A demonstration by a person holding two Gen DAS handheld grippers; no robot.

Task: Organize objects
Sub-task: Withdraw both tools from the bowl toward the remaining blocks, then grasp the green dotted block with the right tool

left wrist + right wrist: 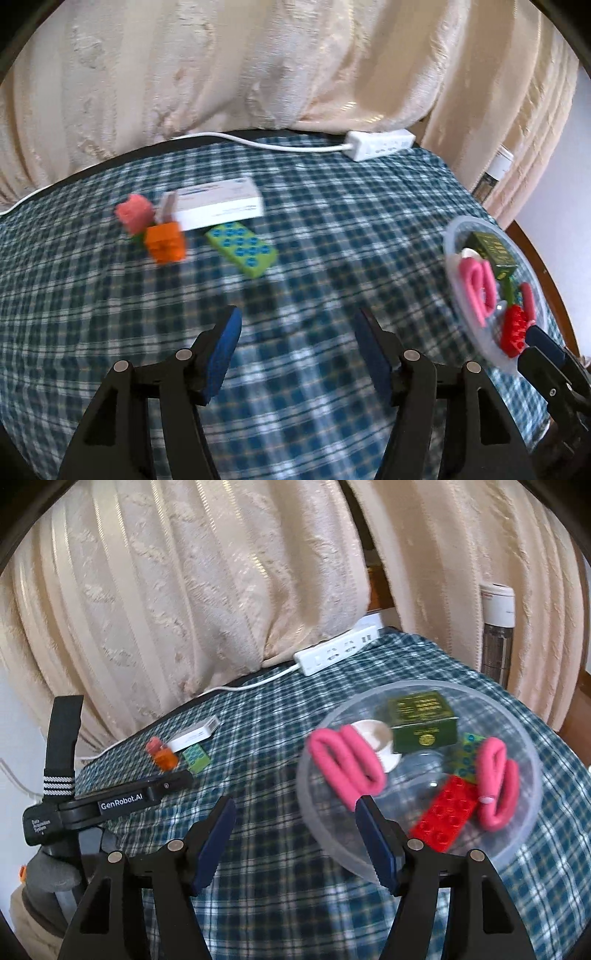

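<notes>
Both empty: left hand-held gripper [297, 325] and right hand-held gripper [295, 816] gape; orange block [165, 243] looks light, rigid; pinch its flat sides.

left wrist: angled down, near tablecloth [295, 258] | right wrist: same | shared: bowl [524, 834]

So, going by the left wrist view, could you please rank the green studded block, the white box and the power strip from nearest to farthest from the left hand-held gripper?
From the left hand-held gripper:
1. Green studded block, ahead, slightly left.
2. White box, just behind the block.
3. Power strip, at the far edge, to the right.
</notes>
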